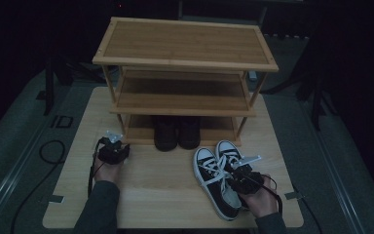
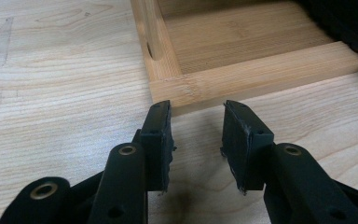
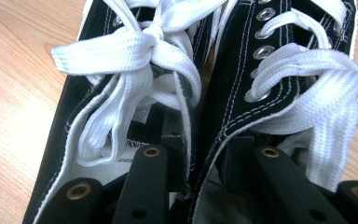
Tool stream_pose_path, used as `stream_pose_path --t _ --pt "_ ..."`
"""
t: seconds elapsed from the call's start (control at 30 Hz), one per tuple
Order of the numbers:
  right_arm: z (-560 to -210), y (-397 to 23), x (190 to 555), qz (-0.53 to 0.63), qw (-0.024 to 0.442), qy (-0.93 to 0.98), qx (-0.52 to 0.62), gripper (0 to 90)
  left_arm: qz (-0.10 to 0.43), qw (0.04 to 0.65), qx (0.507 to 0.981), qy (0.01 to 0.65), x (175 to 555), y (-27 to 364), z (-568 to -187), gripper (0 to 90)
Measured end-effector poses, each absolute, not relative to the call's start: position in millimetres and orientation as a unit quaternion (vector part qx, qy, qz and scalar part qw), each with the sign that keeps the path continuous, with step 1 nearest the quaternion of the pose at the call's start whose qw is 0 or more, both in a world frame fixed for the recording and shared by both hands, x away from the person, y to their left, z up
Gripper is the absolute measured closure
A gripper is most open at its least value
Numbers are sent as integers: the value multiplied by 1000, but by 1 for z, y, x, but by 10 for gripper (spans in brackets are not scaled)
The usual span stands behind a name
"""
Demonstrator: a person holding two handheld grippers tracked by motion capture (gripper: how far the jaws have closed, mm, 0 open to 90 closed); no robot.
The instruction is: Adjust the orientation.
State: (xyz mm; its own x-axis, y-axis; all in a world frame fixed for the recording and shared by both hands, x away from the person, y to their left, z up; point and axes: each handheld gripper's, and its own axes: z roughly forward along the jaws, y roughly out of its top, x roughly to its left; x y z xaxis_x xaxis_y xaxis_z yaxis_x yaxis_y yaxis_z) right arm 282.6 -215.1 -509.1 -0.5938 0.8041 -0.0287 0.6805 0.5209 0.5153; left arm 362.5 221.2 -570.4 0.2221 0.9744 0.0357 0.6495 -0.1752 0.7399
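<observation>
Resting at the left of the high view, the left claw (image 1: 113,148) is held in a hand (image 1: 108,170) low over the wooden counter (image 1: 78,195), just beside the front left corner of a 3-tier bamboo shoe rack (image 1: 185,44). In the left gripper view, the left claw (image 2: 196,126) is seen with its jaws parted by a clear gap and nothing between them, pointing at the corner of the rack's bottom frame (image 2: 242,79). At the centre of the high view, a pair of dark shoes (image 1: 177,132) is seen on the rack's lowest tier. To the lower right of the frame, 2 black sneakers (image 1: 221,178) with white laces and white toe caps lie side by side on the counter, toes toward the rack. The right claw (image 1: 246,178) is held over their heel ends by the other hand (image 1: 259,200). In the right gripper view, the right claw (image 3: 205,154) is seen with 1 jaw inside each sneaker's opening, the 2 adjoining inner walls (image 3: 209,140) lying between the jaws. Whether those walls are pinched tight cannot be told.
</observation>
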Motion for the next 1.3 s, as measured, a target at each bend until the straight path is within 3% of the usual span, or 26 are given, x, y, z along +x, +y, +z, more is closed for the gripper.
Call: stream_pose_path --t 0.43,0.8,1.3 --pt "-509 -210 289 209 131 878 410 709 266 310 718 564 363 221 -571 626" --pt "-509 -210 288 208 133 881 404 843 266 311 718 564 363 222 -571 627" --pt "-506 -219 292 205 125 891 385 854 263 314 717 564 363 223 -572 626"
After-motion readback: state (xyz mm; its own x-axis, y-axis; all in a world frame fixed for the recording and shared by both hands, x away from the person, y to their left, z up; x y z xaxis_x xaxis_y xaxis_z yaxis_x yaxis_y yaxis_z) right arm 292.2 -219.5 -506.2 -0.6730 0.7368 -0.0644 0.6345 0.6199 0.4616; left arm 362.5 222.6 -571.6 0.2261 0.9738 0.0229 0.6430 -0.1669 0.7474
